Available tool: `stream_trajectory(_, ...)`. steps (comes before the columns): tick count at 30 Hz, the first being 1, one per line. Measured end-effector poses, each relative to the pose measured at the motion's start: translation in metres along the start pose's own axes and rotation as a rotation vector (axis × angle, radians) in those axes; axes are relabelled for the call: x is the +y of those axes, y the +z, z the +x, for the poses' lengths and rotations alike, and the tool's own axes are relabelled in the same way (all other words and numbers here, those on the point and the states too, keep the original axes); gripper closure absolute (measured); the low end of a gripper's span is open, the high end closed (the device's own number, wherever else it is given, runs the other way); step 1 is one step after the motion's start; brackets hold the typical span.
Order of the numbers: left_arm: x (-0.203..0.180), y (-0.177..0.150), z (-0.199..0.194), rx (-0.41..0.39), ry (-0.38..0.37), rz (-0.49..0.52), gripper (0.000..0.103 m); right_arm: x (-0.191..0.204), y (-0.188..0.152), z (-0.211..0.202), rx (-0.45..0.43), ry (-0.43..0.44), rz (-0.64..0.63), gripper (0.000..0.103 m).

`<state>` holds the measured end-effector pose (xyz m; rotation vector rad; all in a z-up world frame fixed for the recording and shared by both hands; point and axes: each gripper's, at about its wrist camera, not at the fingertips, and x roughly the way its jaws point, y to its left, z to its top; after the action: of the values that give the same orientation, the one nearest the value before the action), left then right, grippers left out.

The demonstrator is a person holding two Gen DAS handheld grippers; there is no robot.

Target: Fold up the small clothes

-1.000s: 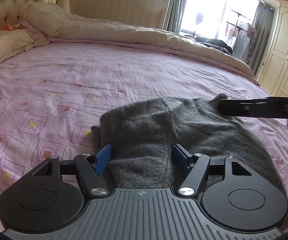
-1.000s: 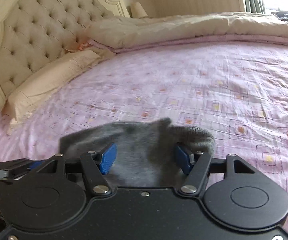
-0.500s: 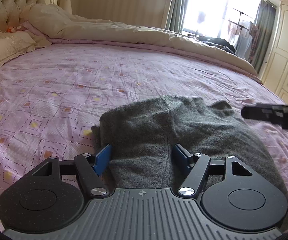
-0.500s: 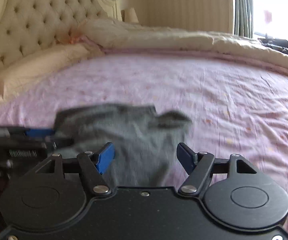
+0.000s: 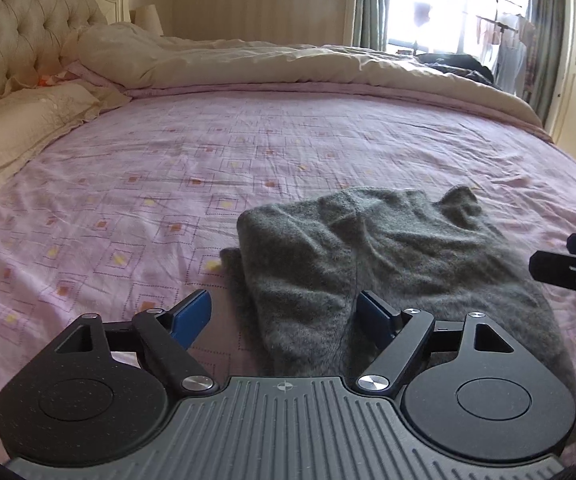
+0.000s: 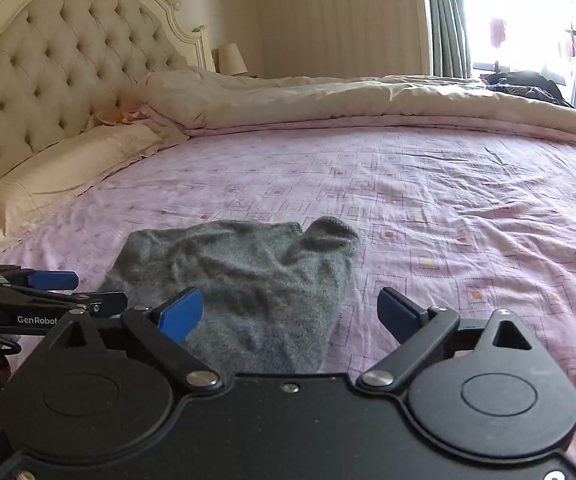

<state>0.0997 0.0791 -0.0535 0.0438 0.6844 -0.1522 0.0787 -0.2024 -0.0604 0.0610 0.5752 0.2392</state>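
Left gripper (image 5: 284,314) low over bedsheet (image 5: 168,184), fingers spread wide, level, holding nothing. Grey garment (image 5: 387,264) lies folded at lower centre-right of frame. Right gripper (image 6: 291,310) likewise spread, empty, garment's right edge between its fingers.

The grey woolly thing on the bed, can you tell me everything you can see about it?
The grey garment looks like soft, fuzzy knit wool, dark grey all over. It lies folded and a bit rumpled on the pink patterned bedsheet, with a lower layer peeking out at one side and a ribbed edge sticking up at the far end. A seam runs down its middle. Nothing grips it: the left gripper and the right gripper are both open.
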Motion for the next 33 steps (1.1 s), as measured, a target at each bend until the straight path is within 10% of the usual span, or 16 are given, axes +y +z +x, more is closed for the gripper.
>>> stream_trajectory(5, -0.002, -0.022, -0.011, 0.028, 0.022, 0.016, 0.019, -0.004, -0.029, 0.009, 0.117, -0.056, 0.023, 0.005)
stream_trajectory(33, -0.033, -0.019, -0.109, 0.04, 0.1, -0.052, 0.017, 0.024, -0.01, -0.099, 0.061, -0.052, 0.169, 0.001)
